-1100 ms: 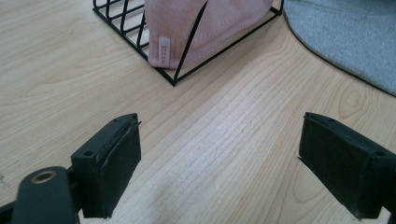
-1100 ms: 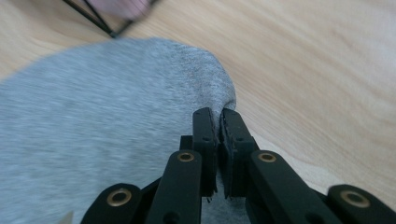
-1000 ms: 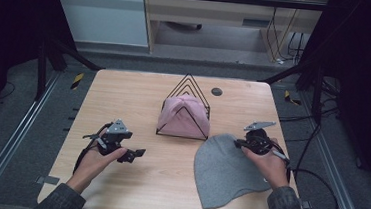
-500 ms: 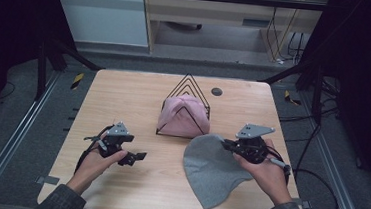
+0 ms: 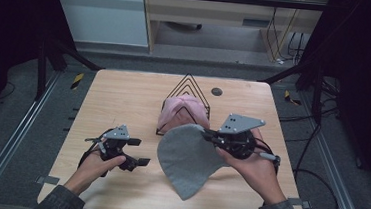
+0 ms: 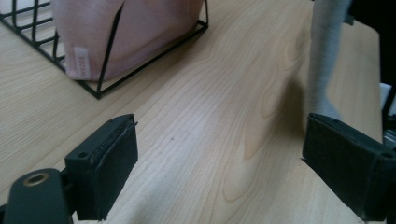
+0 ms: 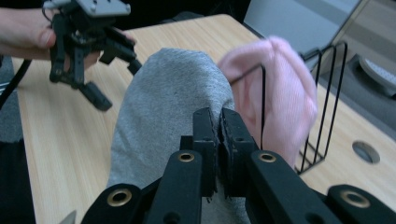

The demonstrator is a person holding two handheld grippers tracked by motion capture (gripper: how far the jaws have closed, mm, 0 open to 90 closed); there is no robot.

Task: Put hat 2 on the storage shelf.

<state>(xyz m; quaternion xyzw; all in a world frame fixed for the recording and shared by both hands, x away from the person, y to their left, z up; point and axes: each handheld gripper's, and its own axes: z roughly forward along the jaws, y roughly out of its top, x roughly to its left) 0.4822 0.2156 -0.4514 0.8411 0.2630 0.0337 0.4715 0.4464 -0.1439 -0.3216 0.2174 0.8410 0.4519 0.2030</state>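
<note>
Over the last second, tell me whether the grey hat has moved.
Yes. The grey hat, clamped in the right gripper, has been lifted and carried leftward and away from the person, toward the black wire rack.

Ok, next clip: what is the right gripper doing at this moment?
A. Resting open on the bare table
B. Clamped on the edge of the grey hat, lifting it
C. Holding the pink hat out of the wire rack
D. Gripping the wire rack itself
B: in the right gripper view the right gripper has its jaws pressed together on the grey hat, which hangs partly raised off the table in the high view.
</note>
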